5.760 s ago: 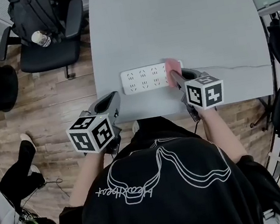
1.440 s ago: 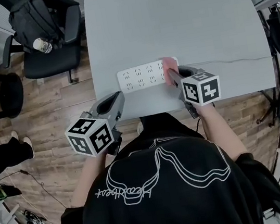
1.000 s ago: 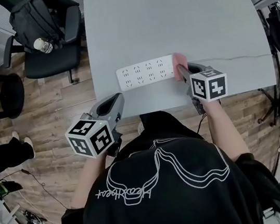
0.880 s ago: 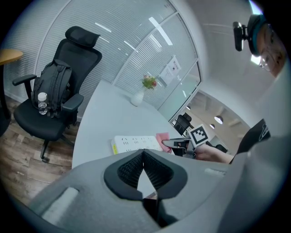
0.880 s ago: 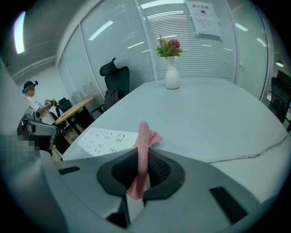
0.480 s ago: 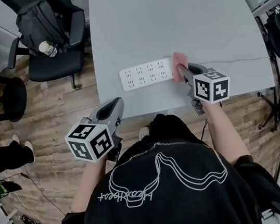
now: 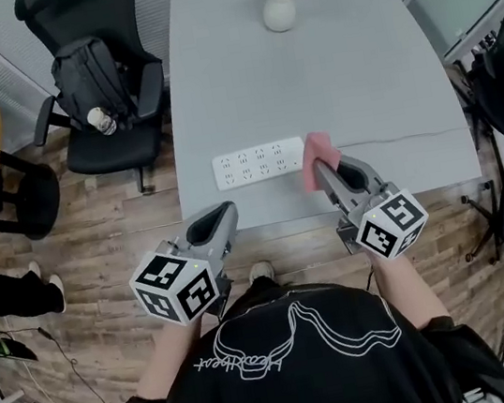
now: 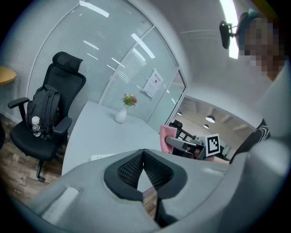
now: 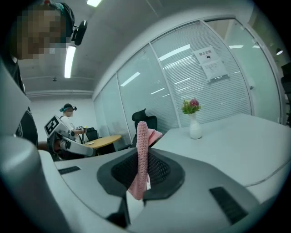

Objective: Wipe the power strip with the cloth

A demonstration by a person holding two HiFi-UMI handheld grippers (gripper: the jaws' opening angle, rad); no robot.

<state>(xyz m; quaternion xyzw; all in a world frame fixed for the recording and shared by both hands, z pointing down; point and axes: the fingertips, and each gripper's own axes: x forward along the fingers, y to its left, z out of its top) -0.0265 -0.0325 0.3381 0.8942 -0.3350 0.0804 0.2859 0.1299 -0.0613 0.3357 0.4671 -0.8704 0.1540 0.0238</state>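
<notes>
Left gripper (image 8: 143, 154), jaws together.

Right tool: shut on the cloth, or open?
Shut. In the right gripper view the right tool has its jaws pressed on the pink cloth, which stands between them.

A person is wearing a black shirt (image 7: 302, 397) carrying a white line drawing and looping white script. The left gripper (image 7: 224, 213) and right gripper (image 7: 318, 168) are showing grey shells and black-and-white marker cubes.

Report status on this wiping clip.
Left tool shut, empty. Right tool shut on cloth, at right end of power strip. Nothing blocking.
</notes>
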